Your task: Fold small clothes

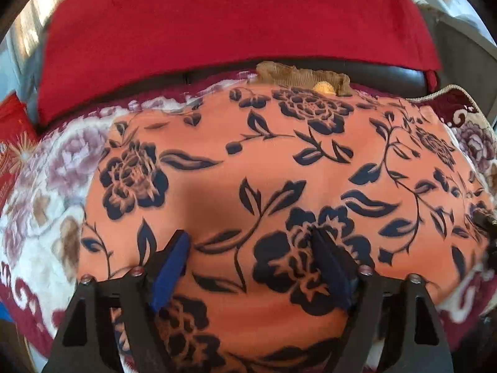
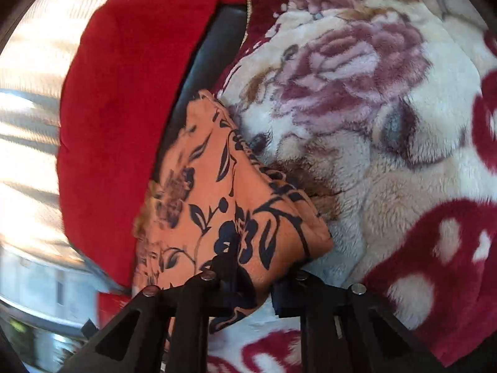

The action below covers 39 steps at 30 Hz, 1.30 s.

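Cloth (image 1: 264, 168) lay spread under the left gripper's (image 1: 248, 261) wide, empty jaws; the right gripper (image 2: 251, 283) pinched its corner, which could slip free if tugged across the blanket (image 2: 388, 155).

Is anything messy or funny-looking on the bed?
A little. A crumpled tan cloth pokes out from behind the far edge of the orange flowered garment, with something yellow tucked in it; what it is I cannot tell. The garment lies mostly flat on the fuzzy blanket. Nothing looks torn or spilled.
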Available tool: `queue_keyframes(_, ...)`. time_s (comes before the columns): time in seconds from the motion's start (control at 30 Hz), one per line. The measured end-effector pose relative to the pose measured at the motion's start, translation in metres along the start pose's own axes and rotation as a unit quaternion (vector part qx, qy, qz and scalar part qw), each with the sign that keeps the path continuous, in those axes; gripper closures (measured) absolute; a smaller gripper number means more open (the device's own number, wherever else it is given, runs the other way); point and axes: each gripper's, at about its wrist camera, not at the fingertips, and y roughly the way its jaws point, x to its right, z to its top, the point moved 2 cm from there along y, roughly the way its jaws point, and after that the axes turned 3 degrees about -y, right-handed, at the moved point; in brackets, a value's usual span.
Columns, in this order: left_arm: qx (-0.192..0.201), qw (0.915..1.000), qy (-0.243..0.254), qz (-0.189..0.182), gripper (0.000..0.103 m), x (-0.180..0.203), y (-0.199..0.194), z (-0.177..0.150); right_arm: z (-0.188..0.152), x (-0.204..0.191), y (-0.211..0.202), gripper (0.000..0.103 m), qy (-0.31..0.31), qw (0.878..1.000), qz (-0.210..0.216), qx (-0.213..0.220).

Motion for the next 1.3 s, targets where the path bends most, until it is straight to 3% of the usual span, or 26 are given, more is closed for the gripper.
queue_keyframes(0.1,0.0,1.0,-0.006,-0.005,0.017,0.001,-0.017,0.014,-0.002,-0.017,-0.007,0.088,-0.046,0.998,-0.032,0.017)
queue_keyframes(0.17,0.023,0.9989,-0.019,-0.034,0.017,0.003,-0.031,0.028,-0.004,-0.019,-0.005,0.083,-0.036,0.999,-0.002,0.016)
queue_keyframes(0.2,0.031,0.9981,-0.022,-0.049,0.017,0.007,-0.035,0.037,-0.004,-0.016,-0.003,0.074,-0.021,1.0,0.015,0.009)
queue_keyframes(0.23,0.033,0.9974,-0.022,-0.061,0.017,0.011,-0.036,0.045,-0.005,-0.014,-0.001,0.056,-0.013,1.0,0.027,0.005)
queue_keyframes(0.3,0.032,0.9966,-0.016,-0.074,0.017,0.022,-0.032,0.061,-0.004,-0.008,-0.01,0.032,0.007,0.998,0.068,0.0)
queue_keyframes(0.43,0.007,0.9975,-0.017,-0.068,0.017,0.04,0.008,0.086,-0.003,-0.012,-0.014,0.032,-0.006,0.997,0.072,0.002)
queue_keyframes(0.53,-0.035,0.9993,0.013,0.0,0.012,0.046,0.061,0.08,0.001,-0.002,-0.009,0.032,0.002,0.998,0.068,-0.012)
queue_keyframes(0.57,-0.015,0.9997,0.02,0.008,0.011,0.048,0.06,0.08,0.001,-0.002,-0.009,0.032,-0.002,0.998,0.066,-0.012)
queue_keyframes(0.63,-0.017,0.9995,0.026,0.008,0.012,0.049,0.055,0.083,0.0,-0.005,-0.009,0.032,-0.011,0.998,0.058,-0.014)
queue_keyframes(0.73,-0.018,0.9994,0.015,-0.026,0.013,0.044,0.037,0.087,0.0,-0.007,-0.003,0.032,-0.001,0.998,0.055,-0.014)
queue_keyframes(0.87,0.045,0.9976,0.003,-0.052,0.013,0.027,-0.012,0.074,0.0,-0.008,0.0,0.032,0.002,0.998,0.054,-0.013)
queue_keyframes(0.93,0.06,0.9971,-0.002,-0.047,0.013,0.017,-0.026,0.061,0.0,-0.005,0.001,0.032,0.003,0.998,0.055,-0.015)
queue_keyframes(1.0,0.057,0.9974,-0.013,-0.042,0.013,0.006,-0.026,0.046,0.001,-0.005,-0.001,0.032,0.004,0.998,0.054,-0.017)
queue_keyframes(1.1,-0.02,0.9996,0.0,-0.023,0.011,0.002,0.014,0.021,0.001,-0.005,-0.002,0.032,0.004,0.999,0.05,-0.018)
queue_keyframes(1.23,-0.007,0.9988,-0.031,-0.037,0.011,-0.002,0.004,0.023,0.002,-0.006,-0.004,0.032,0.008,0.998,0.048,-0.026)
queue_keyframes(1.3,0.017,0.9986,-0.03,-0.041,0.011,-0.002,-0.014,0.027,0.004,-0.004,-0.006,0.032,0.02,0.998,0.054,-0.028)
